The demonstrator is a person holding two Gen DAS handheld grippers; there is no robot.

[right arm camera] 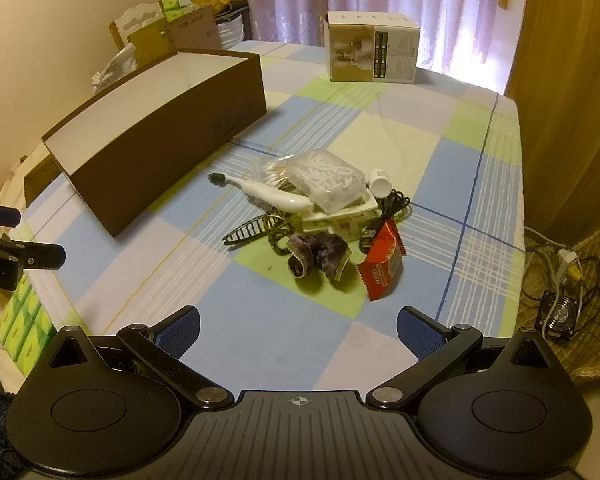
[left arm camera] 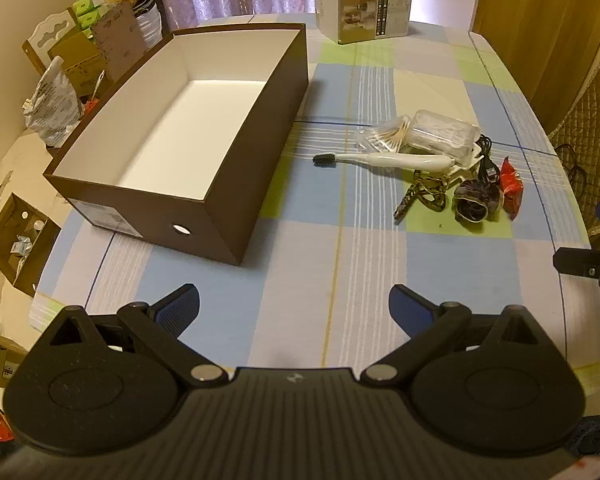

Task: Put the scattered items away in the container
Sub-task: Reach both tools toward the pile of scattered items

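Observation:
A brown box [left arm camera: 260, 184] with a white inside stands empty on the checked tablecloth, also in the right wrist view [right arm camera: 172, 148]. To its right lies a heap: a white toothbrush [left arm camera: 384, 158] [right arm camera: 276, 196], a clear plastic case [left arm camera: 444, 134] [right arm camera: 328, 182], cotton swabs [left arm camera: 384, 136], a hair claw [left arm camera: 420, 196] [right arm camera: 252, 232], a purple scrunchie [left arm camera: 474, 200] [right arm camera: 320, 258], a red snack packet [left arm camera: 511, 188] [right arm camera: 382, 268] and a black cable [left arm camera: 486, 160] [right arm camera: 394, 204]. My left gripper [left arm camera: 294, 308] is open over the near table. My right gripper [right arm camera: 298, 330] is open, short of the heap.
A white carton [left arm camera: 362, 8] [right arm camera: 372, 50] stands at the table's far end. Boxes and bags crowd the left wall [left arm camera: 80, 52]. Cables and a small fan [right arm camera: 558, 312] lie on the floor past the table's right edge. A quilted chair back [left arm camera: 592, 120] is at the right.

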